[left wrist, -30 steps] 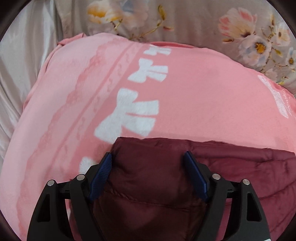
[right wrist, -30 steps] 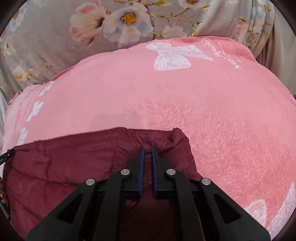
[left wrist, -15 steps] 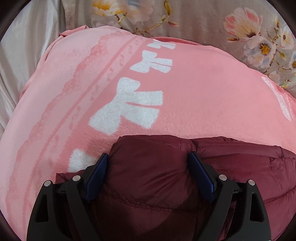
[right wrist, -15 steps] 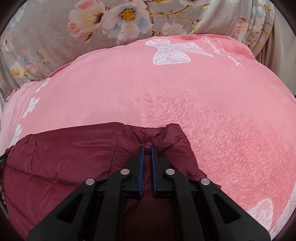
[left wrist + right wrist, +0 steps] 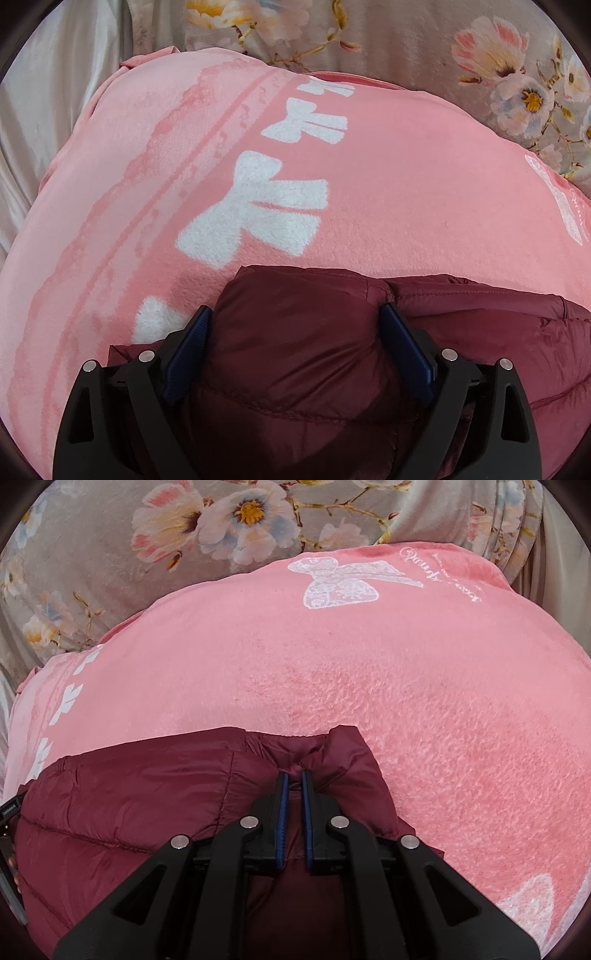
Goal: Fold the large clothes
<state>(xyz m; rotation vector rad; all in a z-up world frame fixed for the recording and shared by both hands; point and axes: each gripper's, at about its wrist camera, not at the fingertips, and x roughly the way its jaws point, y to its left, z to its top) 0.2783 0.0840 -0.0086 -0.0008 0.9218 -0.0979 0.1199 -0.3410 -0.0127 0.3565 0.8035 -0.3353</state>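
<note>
Opening left fingers [image 5: 295, 350] straddle maroon jacket [image 5: 314, 350], perhaps touching; right fingers [image 5: 292, 801] pinch its half-hidden fold.

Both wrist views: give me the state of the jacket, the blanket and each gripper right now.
maroon puffer jacket: lying bunched on the blanket, one edge pinched.
pink blanket: spread flat under the jacket.
left gripper: jaws opening, jacket bulging between them.
right gripper: shut on a fold of the jacket.
floral bedding: rumpled behind the blanket.

puffy maroon quilted jacket [image 5: 303, 354], bunched, lying on a pink blanket [image 5: 406, 206]
</note>
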